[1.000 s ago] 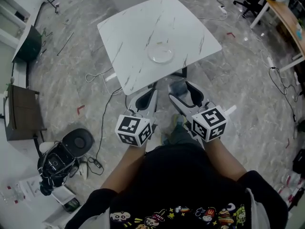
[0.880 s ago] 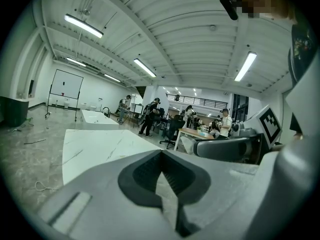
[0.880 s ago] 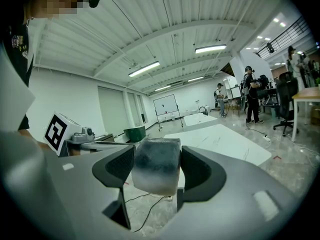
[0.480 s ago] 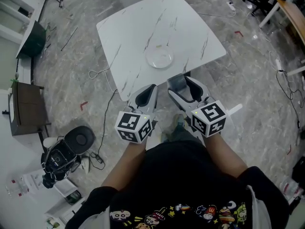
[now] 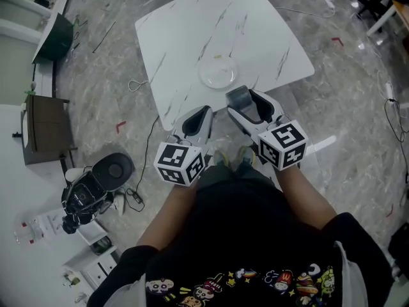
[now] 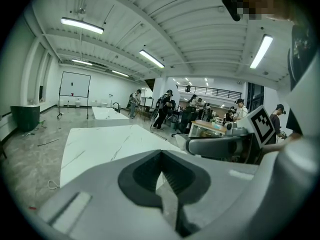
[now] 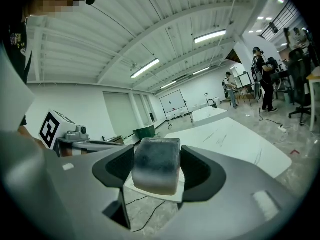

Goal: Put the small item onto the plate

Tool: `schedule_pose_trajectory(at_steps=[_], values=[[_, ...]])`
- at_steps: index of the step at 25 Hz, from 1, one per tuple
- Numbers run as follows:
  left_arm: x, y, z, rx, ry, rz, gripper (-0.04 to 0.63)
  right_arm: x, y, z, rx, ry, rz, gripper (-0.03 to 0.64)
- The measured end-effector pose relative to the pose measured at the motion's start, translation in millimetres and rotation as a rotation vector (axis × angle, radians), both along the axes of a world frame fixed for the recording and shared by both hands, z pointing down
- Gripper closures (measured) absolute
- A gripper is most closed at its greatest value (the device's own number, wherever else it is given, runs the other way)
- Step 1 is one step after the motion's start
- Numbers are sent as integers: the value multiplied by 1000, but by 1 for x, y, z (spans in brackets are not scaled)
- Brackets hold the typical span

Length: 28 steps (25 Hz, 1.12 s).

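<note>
Here, a small grey block point(image 5: 238, 96) sits clamped in the right gripper point(image 5: 246, 103) at the near edge of a white marble table point(image 5: 192, 31).

The clear plate point(image 5: 218, 73) shows only faintly against the tabletop in the head view, and neither gripper view lets it be made out. The right gripper's jaws press both sides of the block, which hangs just short of the plate. The left gripper point(image 5: 197, 117) hovers beside it, jaws pressed together with nothing between them.
</note>
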<state>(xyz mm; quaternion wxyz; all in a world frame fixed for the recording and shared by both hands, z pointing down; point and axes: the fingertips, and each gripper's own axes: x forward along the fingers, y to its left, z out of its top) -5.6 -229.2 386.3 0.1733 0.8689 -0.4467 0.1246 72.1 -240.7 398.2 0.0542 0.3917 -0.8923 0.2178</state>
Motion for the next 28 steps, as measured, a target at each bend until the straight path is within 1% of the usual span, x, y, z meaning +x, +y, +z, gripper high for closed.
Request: schedule_pose_trajectory(at_steps=[6,12,17,21,28], values=[[-12,-14,10,-16,-6,-39,595,1,-18,9,-6,15,-15,298],[-16,-30,25,-33,26,-42,595,-4,-33,25,-31,60,-19,298],[-23,-54,42,-51,48,-40,595,-18,-57,41,-58,90,-26,298],[-27,-68,59,-70,62,-40,595,-28,-74,61,-71,122,-35,298],[-40,-97,90,-120,75,-48,595,-46,-109,104,-127,186,-39,298]])
